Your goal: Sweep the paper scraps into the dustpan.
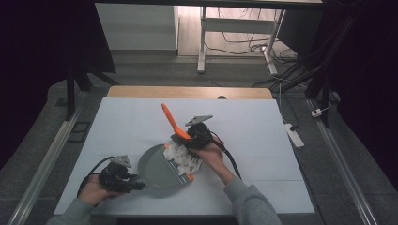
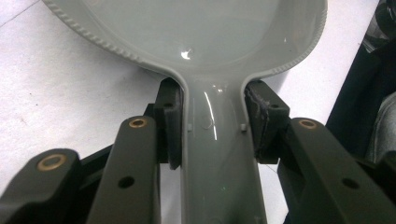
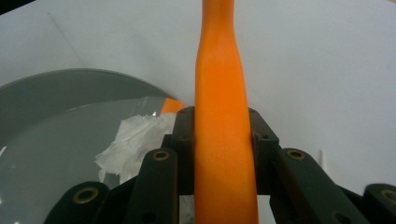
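1. High view: the grey dustpan [image 1: 159, 171] lies on the white table [image 1: 244, 122], lower centre of the frame. The left gripper [image 1: 136, 182], at lower left, pinches its handle. Just right of centre, the right gripper [image 1: 185, 138] grips an orange brush handle [image 1: 172, 121] that slants toward the upper left. White paper scraps [image 1: 183, 157] sit at the dustpan's right edge.
2. Left gripper view: both pads press the dustpan [image 2: 201, 37] handle's sides at centre frame.
3. Right gripper view: the jaws clamp the orange brush handle [image 3: 222, 116] at centre; paper scraps [image 3: 135, 140] lie in the dustpan [image 3: 56, 126] at left.
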Demonstrator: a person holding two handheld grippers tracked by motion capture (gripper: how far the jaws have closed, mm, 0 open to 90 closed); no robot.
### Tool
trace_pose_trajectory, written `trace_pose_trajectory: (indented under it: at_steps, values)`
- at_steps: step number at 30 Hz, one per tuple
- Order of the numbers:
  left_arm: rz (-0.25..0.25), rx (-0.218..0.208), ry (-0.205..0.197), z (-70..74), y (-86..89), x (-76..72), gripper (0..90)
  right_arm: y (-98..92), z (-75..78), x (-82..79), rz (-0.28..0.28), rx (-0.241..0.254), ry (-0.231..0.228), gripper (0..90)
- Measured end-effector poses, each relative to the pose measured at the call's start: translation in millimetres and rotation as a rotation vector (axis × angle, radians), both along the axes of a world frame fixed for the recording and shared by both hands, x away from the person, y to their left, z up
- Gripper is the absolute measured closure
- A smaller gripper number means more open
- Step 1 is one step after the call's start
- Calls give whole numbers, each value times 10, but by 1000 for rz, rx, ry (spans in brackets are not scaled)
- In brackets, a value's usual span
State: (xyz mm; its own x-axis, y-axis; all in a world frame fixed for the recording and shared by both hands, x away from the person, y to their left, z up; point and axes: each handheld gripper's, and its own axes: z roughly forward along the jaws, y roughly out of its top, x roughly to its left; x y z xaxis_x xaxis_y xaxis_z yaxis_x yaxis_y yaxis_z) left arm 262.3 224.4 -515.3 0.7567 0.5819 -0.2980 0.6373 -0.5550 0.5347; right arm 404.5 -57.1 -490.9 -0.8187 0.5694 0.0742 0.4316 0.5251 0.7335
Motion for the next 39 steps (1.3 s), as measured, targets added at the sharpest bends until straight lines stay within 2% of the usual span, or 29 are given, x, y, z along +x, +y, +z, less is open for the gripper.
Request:
trace_pose_trajectory:
  at_steps: [14,18,21,24,26,27,32,39]
  values:
    - [1,-2,1,-3,-2,-1,611,257,65,-260,118,31,-1,694]
    - [2,-2,1,-3,-3,-3,610,286,159,-335,147,53,-25,695]
    - [2,-1,0,-2,-3,-4,610,247,252,-349,147,75,-55,694]
    - [2,0,0,-1,-4,-5,610,157,329,-314,119,92,-82,695]
    - [2,0,0,-2,-4,-4,610,35,374,-246,78,99,-96,694]
    - [2,1,0,-2,-5,-5,610,35,374,-246,78,99,-96,694]
    - [2,1,-1,-2,-7,-5,611,-198,394,-93,-6,101,-99,694]
    - [1,0,-3,-5,-12,-4,610,-454,310,171,-131,58,-90,694]
